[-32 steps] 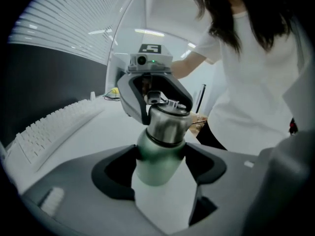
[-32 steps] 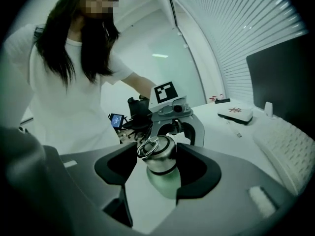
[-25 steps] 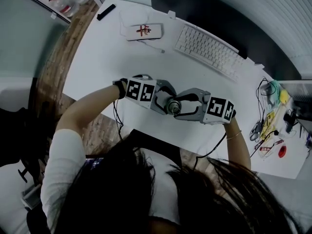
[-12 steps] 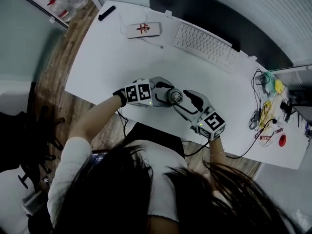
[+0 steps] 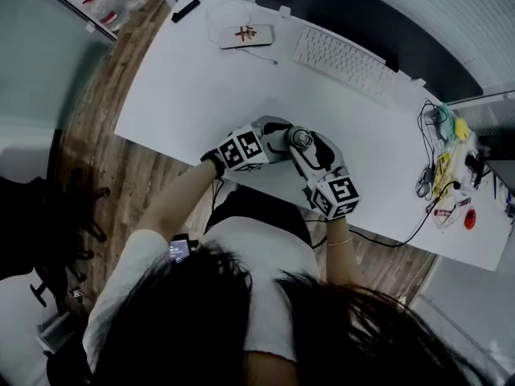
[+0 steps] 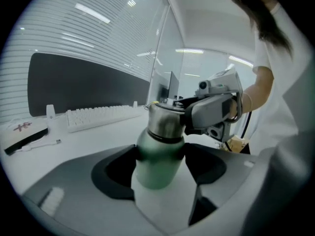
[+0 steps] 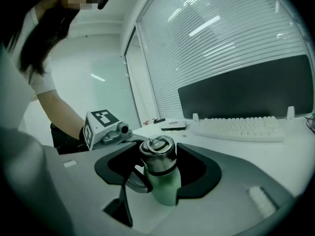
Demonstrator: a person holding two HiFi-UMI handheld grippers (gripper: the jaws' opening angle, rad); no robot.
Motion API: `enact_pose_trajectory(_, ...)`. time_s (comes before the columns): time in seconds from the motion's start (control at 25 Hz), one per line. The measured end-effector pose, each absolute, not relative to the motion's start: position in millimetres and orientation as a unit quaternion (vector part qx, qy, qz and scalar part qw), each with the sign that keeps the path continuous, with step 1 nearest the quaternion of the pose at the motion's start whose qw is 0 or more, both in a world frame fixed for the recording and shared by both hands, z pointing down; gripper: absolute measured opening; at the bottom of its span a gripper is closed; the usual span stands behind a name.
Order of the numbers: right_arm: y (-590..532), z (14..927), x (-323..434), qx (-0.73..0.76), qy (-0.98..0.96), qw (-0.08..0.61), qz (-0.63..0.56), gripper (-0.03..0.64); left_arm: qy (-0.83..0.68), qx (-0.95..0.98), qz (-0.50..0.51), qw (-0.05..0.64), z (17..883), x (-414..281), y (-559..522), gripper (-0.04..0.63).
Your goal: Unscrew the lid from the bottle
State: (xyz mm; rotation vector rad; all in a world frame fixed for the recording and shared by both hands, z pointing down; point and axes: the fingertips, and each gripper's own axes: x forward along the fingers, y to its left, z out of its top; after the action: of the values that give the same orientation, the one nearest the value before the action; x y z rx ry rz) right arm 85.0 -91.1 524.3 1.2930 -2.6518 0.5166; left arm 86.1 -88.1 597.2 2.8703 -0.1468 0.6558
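Head view looks steeply down on a person at a white surface (image 5: pixel 185 87) with a gripper in each hand. The two grippers meet at one spot near the surface's front edge. Left gripper view shows the left gripper (image 6: pixel 160 157) with its jaws drawn in and pressing on either side of the pale green body of the bottle (image 6: pixel 156 173). The bottle is upright, and whether its base touches the surface cannot be told. Right gripper view shows the right gripper (image 7: pixel 160 162) with its jaws narrowed onto the brushed steel lid (image 7: pixel 157 151), one dark pad against each side. A flat ring handle lies folded on top of the lid. The lid sits on the bottle's neck, with a dark band where steel meets green. The grippers come at the bottle from different sides, the left one lower on the body and the right one higher on the lid. Their marker cubes point back toward the person. A white keyboard (image 5: pixel 346 59) lies well apart at the far side of the surface, in front of a dark panel (image 6: pixel 83 82).
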Motion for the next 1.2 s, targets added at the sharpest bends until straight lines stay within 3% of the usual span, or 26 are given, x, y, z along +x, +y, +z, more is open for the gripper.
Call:
enact_pose_trajectory(0.28,-91,525,83,0.410,-0.895,0.089,0.154,0.233,-0.064,0.969,0.217,0.097,598,85,-88,0.365)
enact_pose_trajectory(1.2,-77,526,66,-0.048,-0.966,0.235,0.097,0.232,0.251,0.921,0.298,0.031,592,84,-74,0.366)
